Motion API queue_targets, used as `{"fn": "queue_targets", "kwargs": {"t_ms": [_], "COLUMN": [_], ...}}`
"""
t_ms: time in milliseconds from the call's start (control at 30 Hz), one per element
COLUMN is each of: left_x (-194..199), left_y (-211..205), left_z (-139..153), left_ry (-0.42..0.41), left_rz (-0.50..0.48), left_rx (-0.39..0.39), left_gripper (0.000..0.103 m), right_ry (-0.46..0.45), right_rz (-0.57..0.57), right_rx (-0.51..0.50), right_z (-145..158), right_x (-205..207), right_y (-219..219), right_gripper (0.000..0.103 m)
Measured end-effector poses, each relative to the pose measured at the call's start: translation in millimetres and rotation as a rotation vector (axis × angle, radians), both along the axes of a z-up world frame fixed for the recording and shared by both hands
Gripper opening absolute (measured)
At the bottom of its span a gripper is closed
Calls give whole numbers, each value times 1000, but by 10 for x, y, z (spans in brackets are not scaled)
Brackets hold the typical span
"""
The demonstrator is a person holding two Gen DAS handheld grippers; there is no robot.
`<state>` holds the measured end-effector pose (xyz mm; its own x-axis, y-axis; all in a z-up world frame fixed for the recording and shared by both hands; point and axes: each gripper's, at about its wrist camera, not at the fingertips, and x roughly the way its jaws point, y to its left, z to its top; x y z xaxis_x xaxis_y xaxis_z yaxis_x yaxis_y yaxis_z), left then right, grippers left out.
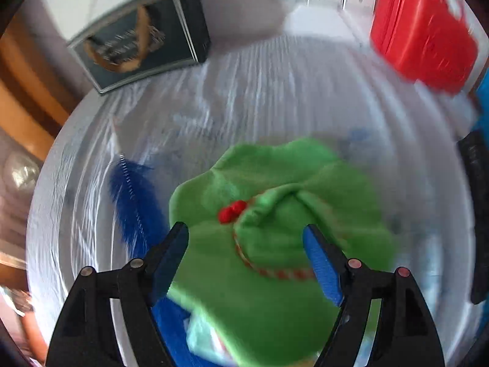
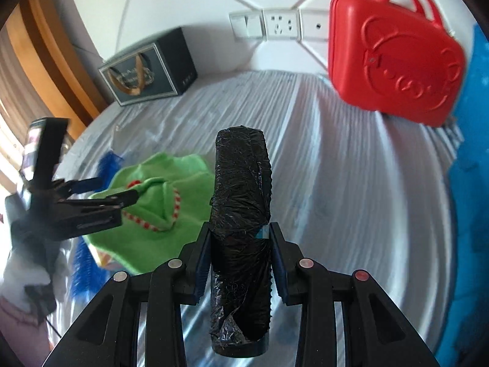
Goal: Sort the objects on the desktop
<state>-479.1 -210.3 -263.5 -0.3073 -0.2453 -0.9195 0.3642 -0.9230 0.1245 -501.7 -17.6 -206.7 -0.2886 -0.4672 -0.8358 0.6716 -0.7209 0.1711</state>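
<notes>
A green cloth (image 1: 275, 229) with red-and-white trim lies crumpled on the plastic-covered table (image 1: 244, 91); it also shows in the right wrist view (image 2: 183, 183). My left gripper (image 1: 244, 235) is open, its fingers straddling the cloth's raised fold; it shows from the side in the right wrist view (image 2: 122, 189). A blue feathery brush (image 1: 134, 202) lies left of the cloth and partly under it. My right gripper (image 2: 240, 232) is shut on a roll of black bin bags (image 2: 241, 214), held upright above the table.
A red plastic case (image 2: 394, 61) stands at the back right by the wall. A dark gift bag (image 2: 146, 67) lies at the back left. Something blue (image 2: 470, 168) fills the right edge. Wall sockets (image 2: 279, 26) sit behind the table.
</notes>
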Motion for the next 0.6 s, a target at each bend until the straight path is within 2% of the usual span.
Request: {"fn": "queue_targets", "kwargs": {"t_ms": [33,100,133,167,233,267,300,333,400,433,500,600], "left_x": [-97,-214,-265,-320,-423,-459,-474,-468,-387,-312,-184,25], "left_y": [-40,-97,-141,-166,-176,-168,-157,-133,-84,-57,6,162], "left_z": [-120,-275,-277,-306,-371,-409,-422,-377,-230,-140,-6,206], "left_ry": [-46,-80,-48,-56,-46,-44,-36,-9,69,116,177,238], "left_rz": [-20,-38,-42,-46,-67,-78,-78,-80,-70,-60,-38,-19], "left_rx": [-5,17,42,58,82,105,115,104,103,144,153,117], "left_gripper": [77,78,78,78,64,45,39,33,11,3,3,3], "right_ry": [-8,-24,-26,-27,-36,-36,-36,-39,-37,-32,-18,0], "right_rz": [1,9,13,15,18,19,18,18,19,21,20,14], "right_rx": [3,9,15,21,29,33,37,46,47,46,37,17], "right_z": [-62,-195,-257,-306,-390,-437,-469,-505,-525,-510,-451,-309], "right_x": [-38,-111,-140,-166,-213,-232,-250,-267,-284,-272,-243,-183], "right_y": [-48,-156,-215,-265,-347,-392,-424,-464,-495,-501,-483,-411], "right_gripper": [35,35,35,35,35,35,35,35,35,35,35,35]}}
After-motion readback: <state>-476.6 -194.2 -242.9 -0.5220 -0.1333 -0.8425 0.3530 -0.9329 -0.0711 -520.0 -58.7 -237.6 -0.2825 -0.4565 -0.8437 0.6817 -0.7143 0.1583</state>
